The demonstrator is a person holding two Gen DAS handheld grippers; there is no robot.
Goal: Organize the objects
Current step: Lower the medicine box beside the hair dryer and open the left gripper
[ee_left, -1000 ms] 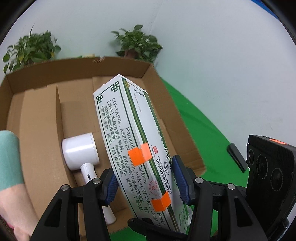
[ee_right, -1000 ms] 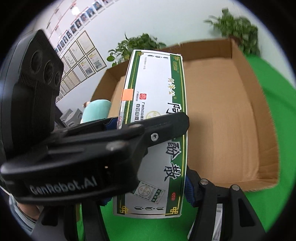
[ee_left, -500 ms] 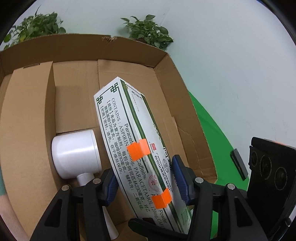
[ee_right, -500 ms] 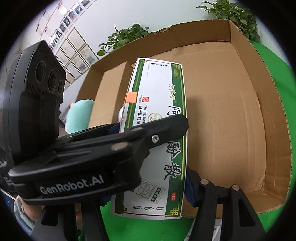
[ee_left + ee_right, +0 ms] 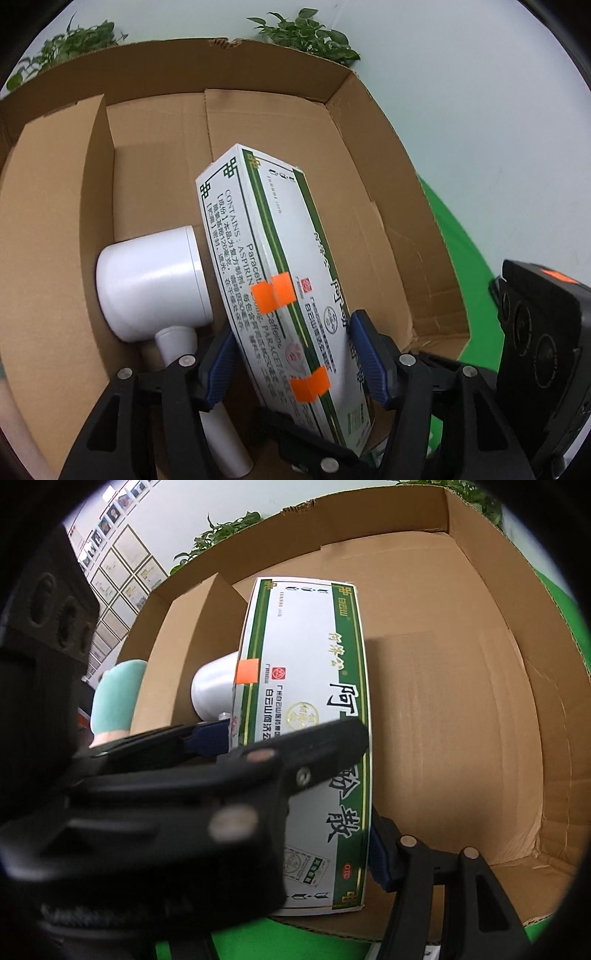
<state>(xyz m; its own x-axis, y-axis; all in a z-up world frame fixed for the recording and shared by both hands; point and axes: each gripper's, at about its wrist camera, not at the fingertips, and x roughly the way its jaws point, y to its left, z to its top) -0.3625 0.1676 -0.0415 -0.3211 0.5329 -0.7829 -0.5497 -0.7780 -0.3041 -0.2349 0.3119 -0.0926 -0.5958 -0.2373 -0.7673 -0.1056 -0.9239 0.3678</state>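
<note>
the left gripper (image 5: 291, 365) has its blue pads on either side of the medicine box (image 5: 273, 280), and its jaws are opening, with a gap showing at the right pad, so that grip looks to be letting go. the right gripper (image 5: 299, 805) reaches in beside it; one pad (image 5: 380, 856) sits against the medicine box's edge, but i cannot tell whether it truly clamps.

the medicine box stands tilted inside the cardboard carton (image 5: 369, 122), its low end down near the carton's front wall.

just beside the medicine box, on its left, lies a white hair dryer (image 5: 151, 284), already stowed. a cardboard divider (image 5: 99, 155) stands left of that.

one box nearly placed, one dryer in. beyond the carton, two potted plants (image 5: 306, 33). nothing else waiting is in view.
</note>
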